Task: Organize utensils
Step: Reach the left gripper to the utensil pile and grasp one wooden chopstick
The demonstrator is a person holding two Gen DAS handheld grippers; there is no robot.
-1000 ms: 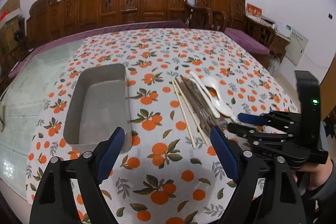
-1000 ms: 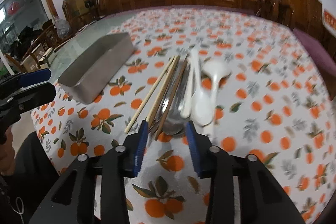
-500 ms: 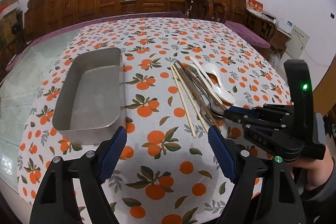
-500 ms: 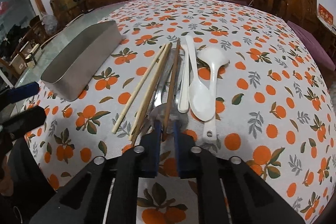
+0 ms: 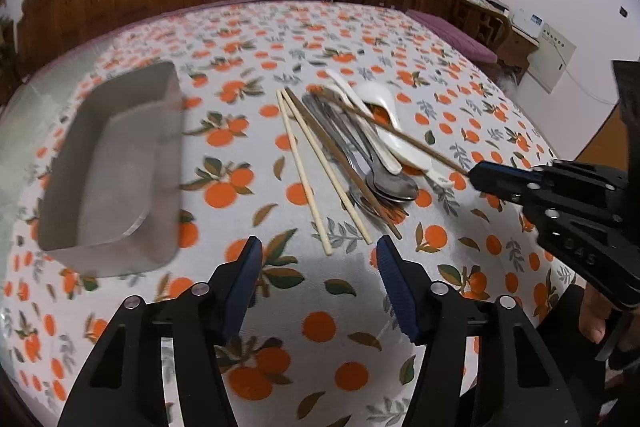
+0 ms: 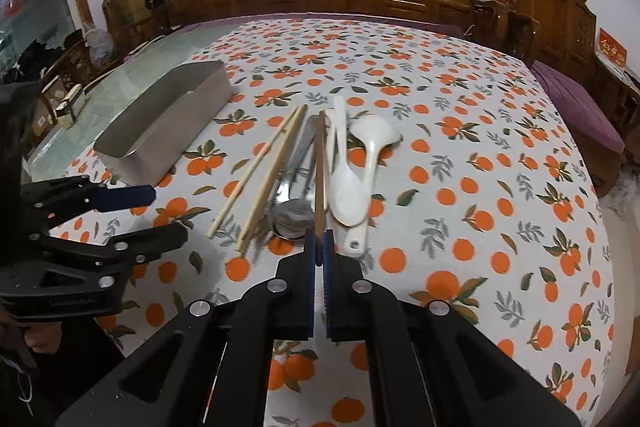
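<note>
The right gripper [image 6: 319,247] is clamped on one end of a dark chopstick [image 5: 400,135], whose far end angles up over the white spoons [image 6: 352,183] in the utensil pile on the tablecloth [image 6: 480,147]. The left gripper [image 5: 318,267] hovers with jaws wide apart and nothing between them, near the pale chopsticks [image 5: 304,171]. A metal tray [image 5: 112,163] sits well left of the pile.

metal tray [image 5: 108,163]: motion-blurred | metal spoons [image 6: 294,217]: partly hidden under chopsticks [image 6: 272,167]
</note>
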